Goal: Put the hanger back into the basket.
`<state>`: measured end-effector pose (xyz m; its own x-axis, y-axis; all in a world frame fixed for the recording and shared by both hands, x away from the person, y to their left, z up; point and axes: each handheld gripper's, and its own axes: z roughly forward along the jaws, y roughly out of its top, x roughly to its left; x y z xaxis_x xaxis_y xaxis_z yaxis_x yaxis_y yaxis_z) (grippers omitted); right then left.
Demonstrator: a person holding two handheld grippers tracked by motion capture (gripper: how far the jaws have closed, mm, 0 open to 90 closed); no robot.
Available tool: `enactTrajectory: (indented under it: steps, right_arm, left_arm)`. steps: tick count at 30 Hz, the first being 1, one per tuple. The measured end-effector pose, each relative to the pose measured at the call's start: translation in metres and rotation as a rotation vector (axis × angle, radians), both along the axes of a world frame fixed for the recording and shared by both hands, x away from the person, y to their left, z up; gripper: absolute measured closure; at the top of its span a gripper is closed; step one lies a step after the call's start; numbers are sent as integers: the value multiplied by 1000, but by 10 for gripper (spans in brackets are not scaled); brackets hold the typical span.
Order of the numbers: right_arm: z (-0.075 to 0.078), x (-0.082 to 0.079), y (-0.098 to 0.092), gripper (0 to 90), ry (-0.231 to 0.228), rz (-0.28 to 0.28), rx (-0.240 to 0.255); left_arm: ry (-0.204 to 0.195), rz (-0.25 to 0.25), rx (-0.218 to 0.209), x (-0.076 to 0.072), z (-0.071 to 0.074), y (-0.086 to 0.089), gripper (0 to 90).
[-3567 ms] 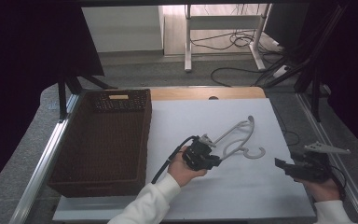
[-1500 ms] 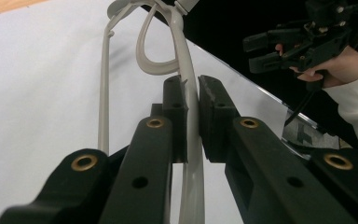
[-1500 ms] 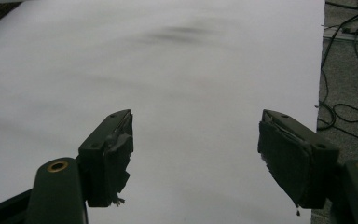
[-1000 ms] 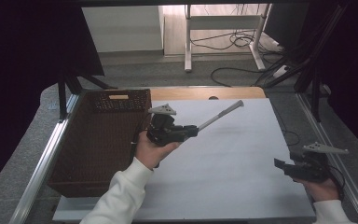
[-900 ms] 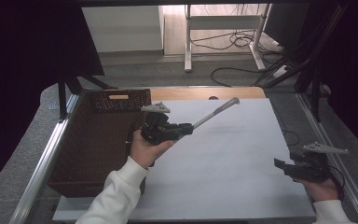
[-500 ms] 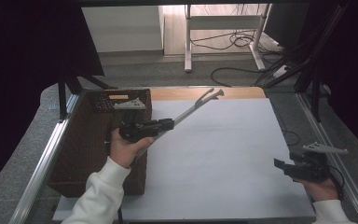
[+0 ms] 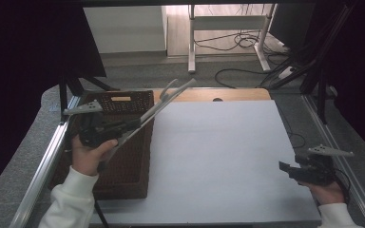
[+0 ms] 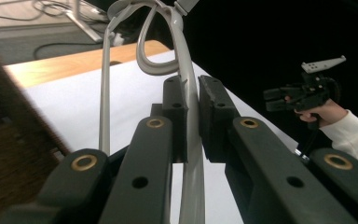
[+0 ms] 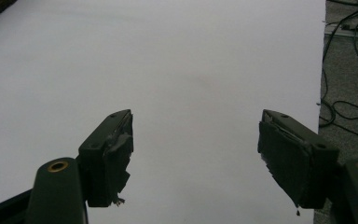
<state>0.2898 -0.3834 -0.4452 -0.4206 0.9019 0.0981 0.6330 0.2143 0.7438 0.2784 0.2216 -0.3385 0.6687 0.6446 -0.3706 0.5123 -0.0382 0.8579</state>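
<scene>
Over the basket (image 7: 123,142) now, left gripper (image 7: 135,124) with hanger (image 7: 168,97).

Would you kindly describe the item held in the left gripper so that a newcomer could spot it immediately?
Start at the dark woven basket on the left side of the white table. Above it, the left gripper is shut on a pale grey plastic hanger, which slants up toward the table's far edge. It is the one light, thin, curved piece, with a hook loop at its far end.
</scene>
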Motion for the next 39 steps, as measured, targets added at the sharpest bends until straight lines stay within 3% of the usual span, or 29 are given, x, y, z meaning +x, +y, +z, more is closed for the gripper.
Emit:
enactTrajectory:
  steps: [7,17,27,39]
  right_arm:
    - [-2,1,2,271,4,-1,-1]
    - [-4,1,0,271,13,-7,-4]
    - [-5,1,0,271,17,-8,-6]
    - [-6,2,0,271,21,-9,-7]
  left_arm:
    - [17,66,-11,-10,-10,40,826]
    - [39,135,-33,-20,-27,77,826]
    - [53,142,-61,-26,-45,108,826]
    - [72,144,-63,-29,-67,127,826]
